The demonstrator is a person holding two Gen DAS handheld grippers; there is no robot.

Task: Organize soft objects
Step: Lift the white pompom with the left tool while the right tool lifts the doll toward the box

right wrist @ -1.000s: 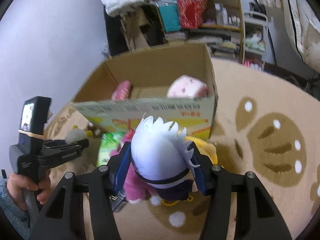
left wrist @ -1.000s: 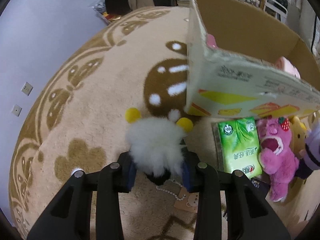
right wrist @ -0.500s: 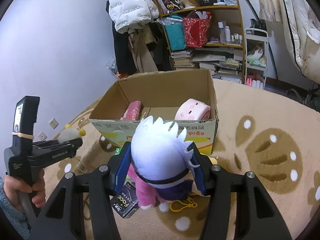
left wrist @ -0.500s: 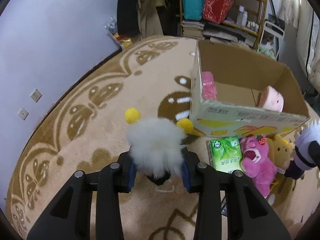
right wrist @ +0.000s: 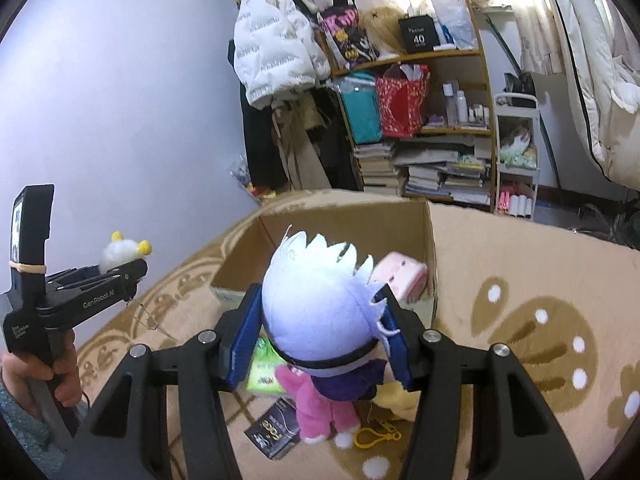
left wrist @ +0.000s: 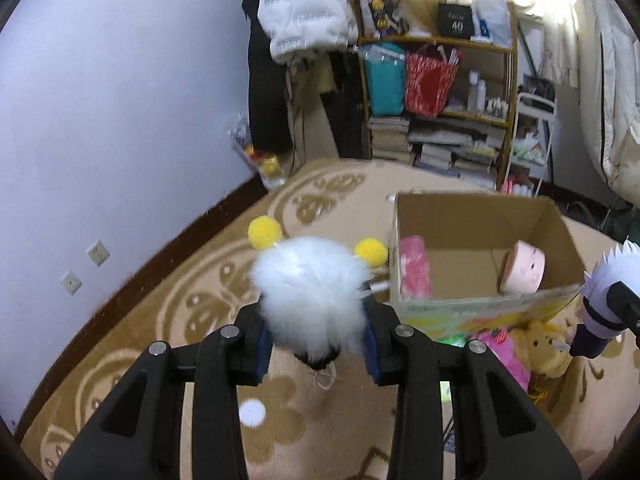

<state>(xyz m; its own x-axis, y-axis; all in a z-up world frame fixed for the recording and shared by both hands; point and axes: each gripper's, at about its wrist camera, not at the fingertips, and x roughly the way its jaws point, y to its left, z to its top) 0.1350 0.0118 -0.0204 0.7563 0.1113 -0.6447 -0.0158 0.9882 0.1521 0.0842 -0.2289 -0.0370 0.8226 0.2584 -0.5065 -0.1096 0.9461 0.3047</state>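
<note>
My left gripper (left wrist: 316,348) is shut on a fluffy white plush (left wrist: 310,292) with two yellow pompoms, held above the rug left of the open cardboard box (left wrist: 476,304). My right gripper (right wrist: 318,340) is shut on a white-haired doll in purple (right wrist: 320,308), held above the box's near side (right wrist: 340,236). The box holds a pink roll-shaped plush (left wrist: 522,268) and a pink packet (left wrist: 416,268). A pink bear plush (right wrist: 316,408), a yellow bear plush (left wrist: 540,350) and a green tissue pack (right wrist: 262,372) lie on the rug by the box.
A black packet (right wrist: 276,428) and a yellow clip (right wrist: 378,436) lie on the patterned rug (left wrist: 132,340). A bookshelf (left wrist: 440,112) and hanging coats (left wrist: 304,12) stand at the back wall. The left gripper also shows in the right wrist view (right wrist: 120,268).
Both grippers have risen with their plush toys, so the box and rug look farther below. The box's inside now shows from above.
</note>
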